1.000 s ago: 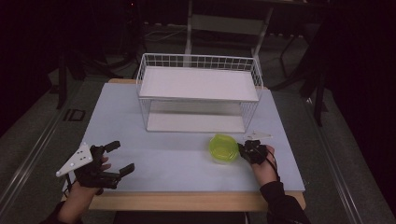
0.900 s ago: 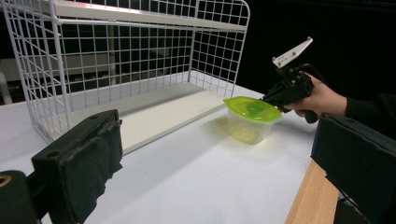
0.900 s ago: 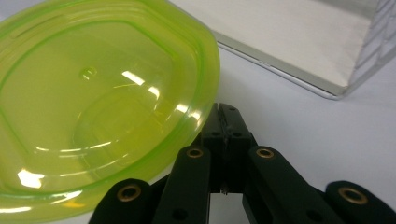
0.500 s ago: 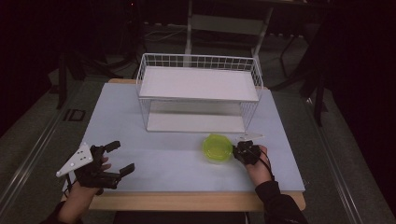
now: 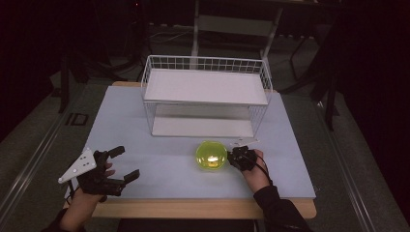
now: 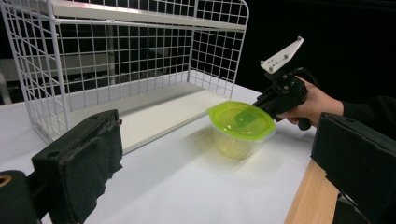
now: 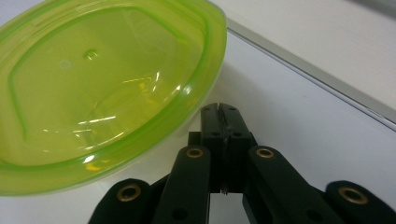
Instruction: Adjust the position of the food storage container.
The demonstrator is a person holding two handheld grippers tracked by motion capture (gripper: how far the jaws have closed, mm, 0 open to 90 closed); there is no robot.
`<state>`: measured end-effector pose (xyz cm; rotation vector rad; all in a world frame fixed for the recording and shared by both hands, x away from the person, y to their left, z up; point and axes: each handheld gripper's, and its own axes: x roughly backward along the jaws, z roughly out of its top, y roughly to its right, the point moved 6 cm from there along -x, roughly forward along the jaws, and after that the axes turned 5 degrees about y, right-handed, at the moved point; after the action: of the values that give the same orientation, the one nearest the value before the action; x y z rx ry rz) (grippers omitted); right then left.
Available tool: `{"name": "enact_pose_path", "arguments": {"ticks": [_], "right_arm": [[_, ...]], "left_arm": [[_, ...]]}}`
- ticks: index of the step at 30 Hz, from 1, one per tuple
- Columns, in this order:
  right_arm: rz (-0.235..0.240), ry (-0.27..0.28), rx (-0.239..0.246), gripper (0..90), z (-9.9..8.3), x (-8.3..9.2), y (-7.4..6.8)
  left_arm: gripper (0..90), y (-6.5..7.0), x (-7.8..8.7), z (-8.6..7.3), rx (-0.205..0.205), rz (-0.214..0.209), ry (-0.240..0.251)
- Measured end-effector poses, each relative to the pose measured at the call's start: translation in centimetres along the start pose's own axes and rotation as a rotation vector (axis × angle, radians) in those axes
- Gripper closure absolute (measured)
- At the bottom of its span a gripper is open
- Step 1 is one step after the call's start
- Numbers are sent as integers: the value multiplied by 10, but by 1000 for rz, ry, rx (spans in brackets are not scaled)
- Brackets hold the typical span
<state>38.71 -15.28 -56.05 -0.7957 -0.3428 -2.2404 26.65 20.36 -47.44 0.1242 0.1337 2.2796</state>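
- the green lidded container sits on the desk just before the wire shelf.
- the right gripper, jaws pressed together, touches its rim; push low and level.
- the left gripper waits, jaws apart.

Dark surroundings, only the counter lit from overhead; glare streaks the green lid, and the near jaws look soft
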Motion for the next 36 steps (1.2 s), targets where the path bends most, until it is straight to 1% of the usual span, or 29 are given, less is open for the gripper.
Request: {"name": "enact_pose_path", "arguments": {"ticks": [6,12,14,15,17,20,30,36], "right_arm": [[32,-2,12,899,5,-7,-13],[69,-11,36,898,8,-15,-27],[75,-21,56,898,8,-17,-32],[80,-21,55,898,8,-18,-34],[87,-23,74,897,9,-19,-39],[101,-24,89,890,10,-21,-46],[145,-31,116,882,16,-32,-67],[155,-33,119,870,19,-36,-73]], "left_arm": [[26,1,0,0,-1,-6,-3],[26,1,0,0,0,-5,-4],[26,1,0,0,2,-7,-4],[26,1,0,0,0,-8,-4],[26,1,0,0,0,-8,-4],[26,1,0,-1,2,-7,-5],[26,1,0,-1,5,-10,-6],[26,2,-1,-1,2,-13,-8]]}}
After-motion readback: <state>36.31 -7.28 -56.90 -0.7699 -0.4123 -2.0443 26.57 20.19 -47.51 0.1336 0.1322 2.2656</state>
